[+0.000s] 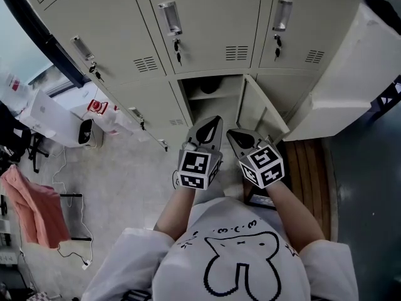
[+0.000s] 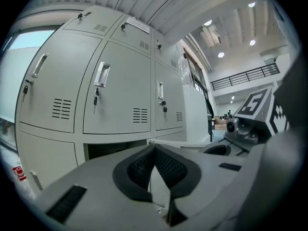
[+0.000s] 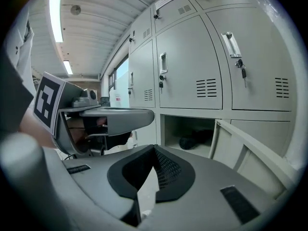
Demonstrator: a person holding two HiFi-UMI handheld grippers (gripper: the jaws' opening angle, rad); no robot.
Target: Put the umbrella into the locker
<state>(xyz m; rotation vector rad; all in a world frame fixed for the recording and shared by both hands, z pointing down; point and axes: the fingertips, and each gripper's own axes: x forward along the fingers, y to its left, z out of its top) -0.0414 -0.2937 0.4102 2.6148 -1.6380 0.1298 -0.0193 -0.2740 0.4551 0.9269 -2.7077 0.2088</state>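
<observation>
1. A person in a white T-shirt [image 1: 241, 262] stands facing a wall of pale grey lockers [image 1: 207, 24], seen from above, with one gripper in each hand.
2. One low locker [image 3: 166, 131] is open. Its door [image 1: 258, 113] swings out to the right in the head view.
3. The umbrella [image 3: 195, 139] is inside this open locker. It is a dark, folded bundle lying flat on a shelf [image 1: 220, 96].
4. In the right gripper view its long axis runs level and roughly across the compartment, from a rounded end at lower left to the far end at upper right, near the back wall. I cannot tell which end is the handle.
5. The left hand-held gripper [image 1: 215, 120] points at the opening. Its jaws are pressed together and nothing is between them.
6. The right hand-held gripper [image 1: 234, 134] is just beside it, also aimed at the opening. Its jaws meet at the tip and pinch nothing.
7. Both stay outside the locker, apart from the umbrella.
8. Keys [image 1: 178, 50] hang from the locks of the closed doors above.
</observation>
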